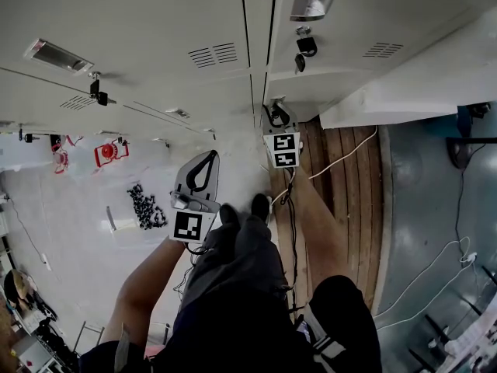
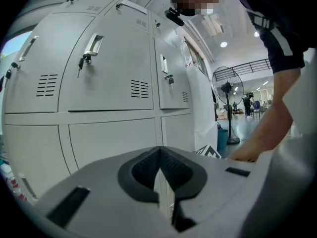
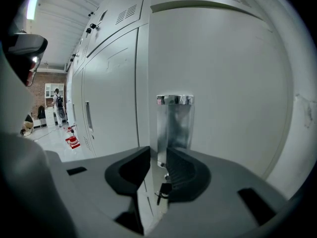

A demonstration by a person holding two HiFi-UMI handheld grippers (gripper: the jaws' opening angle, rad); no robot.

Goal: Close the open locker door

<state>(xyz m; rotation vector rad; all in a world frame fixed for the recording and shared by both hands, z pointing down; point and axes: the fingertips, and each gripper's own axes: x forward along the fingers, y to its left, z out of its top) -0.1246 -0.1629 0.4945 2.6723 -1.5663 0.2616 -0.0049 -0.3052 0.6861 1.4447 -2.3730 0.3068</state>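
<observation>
The grey locker door (image 3: 223,83) fills the right gripper view, and its upright chrome handle (image 3: 174,118) stands between the dark pads of my right gripper (image 3: 158,155), which is shut on it. A small key (image 3: 162,190) hangs below the handle. In the head view the right gripper (image 1: 276,119) is up against the lower locker row, beside the door (image 1: 404,92). How far the door stands ajar I cannot tell. My left gripper (image 1: 203,169) hangs in the air to the left, away from the lockers. Its jaws (image 2: 163,182) are shut with nothing in them.
More grey lockers (image 2: 109,73) with handles and keys run to the left. On the pale floor lie a red object (image 1: 110,152) and a pile of small black parts (image 1: 146,207). Wooden boards (image 1: 342,185) and white cables (image 1: 435,270) lie at the right. A standing fan (image 2: 226,90) is behind.
</observation>
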